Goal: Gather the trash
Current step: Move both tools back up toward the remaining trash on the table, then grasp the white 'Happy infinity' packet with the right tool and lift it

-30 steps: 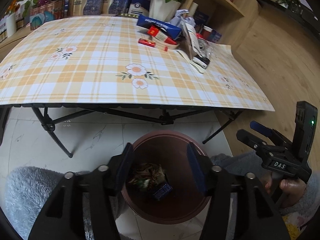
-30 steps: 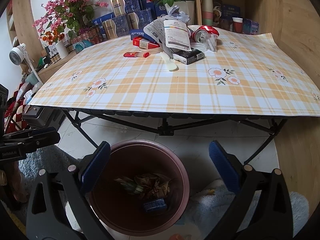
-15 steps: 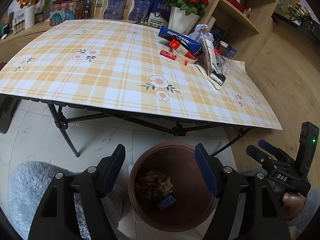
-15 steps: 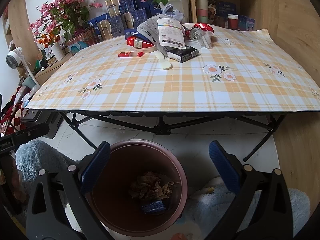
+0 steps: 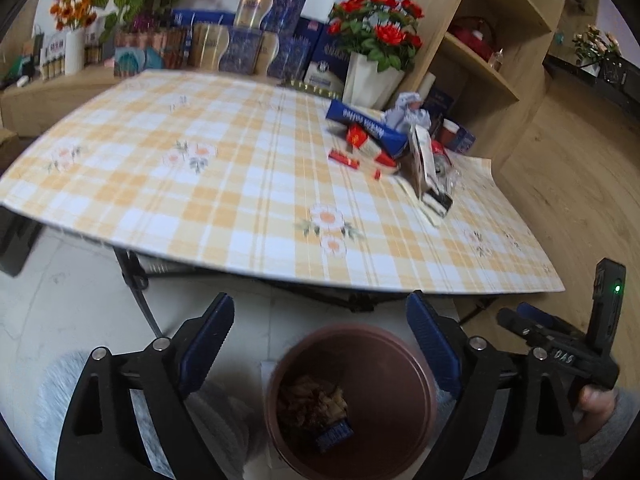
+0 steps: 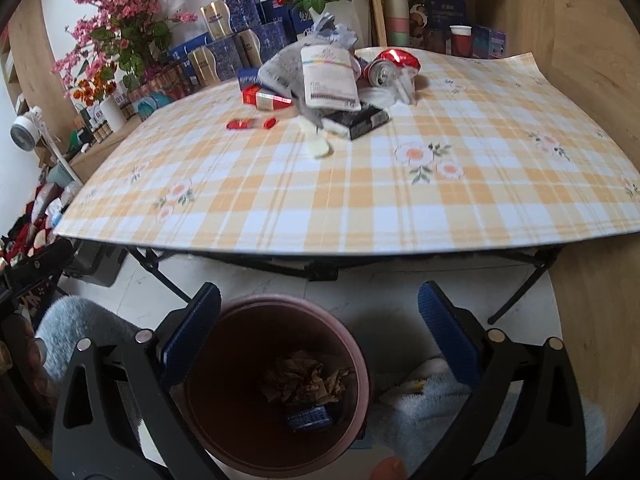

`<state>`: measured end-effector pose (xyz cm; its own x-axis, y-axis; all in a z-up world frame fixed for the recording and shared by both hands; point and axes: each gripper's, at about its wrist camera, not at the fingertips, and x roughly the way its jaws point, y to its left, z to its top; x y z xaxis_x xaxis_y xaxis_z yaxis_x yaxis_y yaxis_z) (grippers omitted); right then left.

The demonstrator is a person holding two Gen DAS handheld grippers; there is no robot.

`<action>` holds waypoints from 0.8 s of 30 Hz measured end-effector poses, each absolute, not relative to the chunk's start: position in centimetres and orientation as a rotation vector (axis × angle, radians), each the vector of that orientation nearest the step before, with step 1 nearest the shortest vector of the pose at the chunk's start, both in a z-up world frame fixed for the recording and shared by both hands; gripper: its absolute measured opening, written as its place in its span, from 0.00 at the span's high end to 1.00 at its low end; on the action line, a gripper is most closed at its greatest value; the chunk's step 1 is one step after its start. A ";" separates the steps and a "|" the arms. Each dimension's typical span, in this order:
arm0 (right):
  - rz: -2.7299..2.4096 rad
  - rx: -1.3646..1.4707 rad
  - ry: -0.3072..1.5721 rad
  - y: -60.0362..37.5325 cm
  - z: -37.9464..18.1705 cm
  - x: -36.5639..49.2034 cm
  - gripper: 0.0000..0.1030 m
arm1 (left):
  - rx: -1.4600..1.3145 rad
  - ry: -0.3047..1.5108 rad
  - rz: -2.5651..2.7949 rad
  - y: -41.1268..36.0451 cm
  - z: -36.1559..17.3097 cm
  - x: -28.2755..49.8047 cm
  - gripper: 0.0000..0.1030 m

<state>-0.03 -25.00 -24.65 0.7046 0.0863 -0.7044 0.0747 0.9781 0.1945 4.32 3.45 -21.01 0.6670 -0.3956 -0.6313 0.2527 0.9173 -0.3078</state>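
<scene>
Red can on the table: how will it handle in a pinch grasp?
The red can lies on its side, opened end facing the camera, so a nudge would probably roll it. It looks dented and empty: likely light, and may crush further in a firm pinch. The shiny skin could slip; gripping across the body seems safest.

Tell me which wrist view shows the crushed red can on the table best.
The right wrist view: the red can lies in plain sight with its open top facing the camera, beside the white packet. In the left wrist view only a blurred sliver of it shows behind that upright packet.

Rose pot (image 5: 374, 80); fan (image 6: 25, 133), prob.
</scene>
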 end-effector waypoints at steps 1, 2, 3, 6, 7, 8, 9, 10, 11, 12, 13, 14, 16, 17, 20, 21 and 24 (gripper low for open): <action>0.010 0.222 0.784 -25.5 -24.3 0.3 0.05 | -0.191 0.733 -0.367 3.4 -20.5 4.5 0.13; 0.013 0.224 0.778 -25.9 -23.9 0.6 0.05 | -0.182 0.718 -0.364 3.4 -20.2 4.7 0.12; 0.011 0.220 0.774 -26.2 -23.6 0.9 0.05 | -0.175 0.708 -0.361 3.4 -19.9 5.0 0.12; 0.007 0.173 0.749 -27.4 -22.4 2.2 0.05 | -0.171 0.692 -0.351 3.4 -19.0 6.4 0.11; 0.016 0.157 0.755 -27.7 -22.2 2.8 0.05 | -0.173 0.688 -0.347 3.4 -18.7 6.9 0.11; 0.008 0.127 0.769 -28.2 -21.9 3.7 0.05 | -0.175 0.684 -0.345 3.4 -18.5 7.5 0.11; -0.015 0.094 0.776 -28.6 -21.5 4.5 0.05 | -0.179 0.681 -0.349 3.3 -18.2 8.2 0.11; -0.029 0.065 0.780 -29.0 -21.1 5.3 0.05 | -0.181 0.679 -0.355 3.2 -18.0 8.6 0.11; -0.028 0.055 0.777 -29.5 -20.9 5.9 0.05 | -0.183 0.675 -0.362 3.1 -17.7 9.1 0.11; -0.020 0.056 0.770 -30.0 -20.5 6.5 0.06 | -0.182 0.665 -0.368 2.8 -17.3 9.7 0.11; -0.011 0.071 0.758 -30.6 -20.1 7.4 0.05 | -0.181 0.658 -0.371 2.6 -17.1 10.2 0.11; -0.006 0.091 0.750 -31.2 -19.8 8.2 0.06 | -0.180 0.651 -0.370 2.4 -16.9 10.6 0.11; 0.019 0.145 0.741 -32.2 -19.6 10.3 0.06 | -0.182 0.645 -0.368 2.1 -16.6 11.8 0.11; 0.031 0.163 0.737 -32.5 -19.5 11.2 0.06 | -0.187 0.644 -0.366 1.9 -16.5 12.4 0.11; 0.070 0.157 0.711 -32.3 -19.6 14.6 0.06 | -0.196 0.646 -0.362 1.6 -16.4 13.7 0.11; 0.091 0.143 0.711 -32.0 -19.7 15.9 0.06 | -0.197 0.646 -0.360 1.5 -16.5 14.0 0.11; 0.154 0.131 0.717 -31.0 -20.1 19.1 0.06 | -0.204 0.654 -0.358 1.3 -16.9 14.6 0.11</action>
<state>19.14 -31.01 -20.07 0.7431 0.1852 -0.6430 -0.0955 0.9805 0.1720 14.62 1.31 -16.92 0.7355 -0.3866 -0.5564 0.2595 0.9194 -0.2957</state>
